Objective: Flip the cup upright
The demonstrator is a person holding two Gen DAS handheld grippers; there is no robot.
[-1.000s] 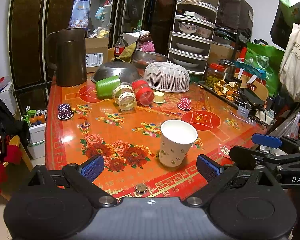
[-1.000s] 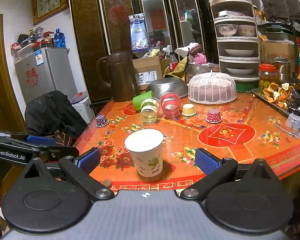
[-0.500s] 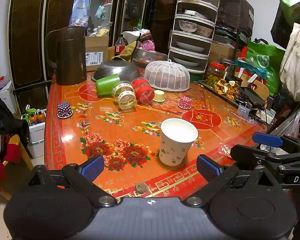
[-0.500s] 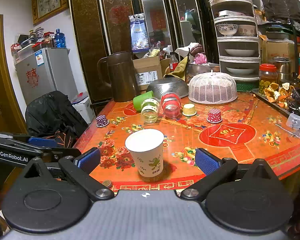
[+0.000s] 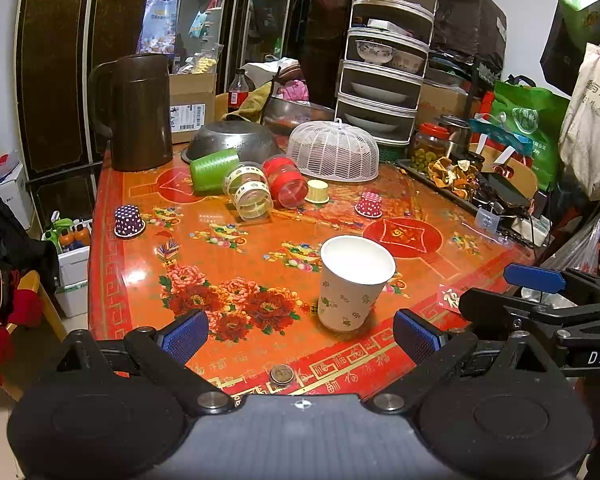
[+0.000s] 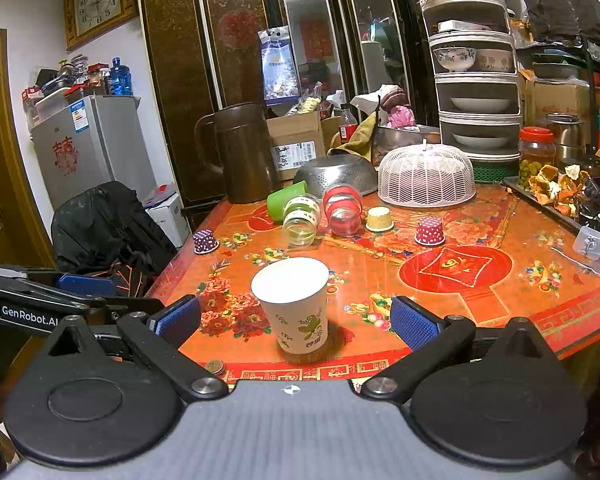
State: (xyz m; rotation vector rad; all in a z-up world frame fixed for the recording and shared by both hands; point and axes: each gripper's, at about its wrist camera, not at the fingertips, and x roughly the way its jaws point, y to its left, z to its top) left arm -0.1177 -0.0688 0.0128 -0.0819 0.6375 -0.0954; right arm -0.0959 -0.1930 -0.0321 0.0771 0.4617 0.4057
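The table (image 5: 112,280) wears a glossy orange-red floral cover and fills the middle of both views. A paper cup (image 5: 354,282) stands upright, mouth up, at lower centre, with a coin (image 5: 281,373) near the front edge. Upper centre, a green cup (image 5: 214,169), a clear jar (image 5: 252,196) and a red jar (image 5: 286,180) lie on their sides together. A brown jug (image 5: 138,112) stands upper left, and a white mesh cover (image 5: 334,152) sits upper right of the jars.

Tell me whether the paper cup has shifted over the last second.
No. The paper cup stands where it did, judged against the coin.
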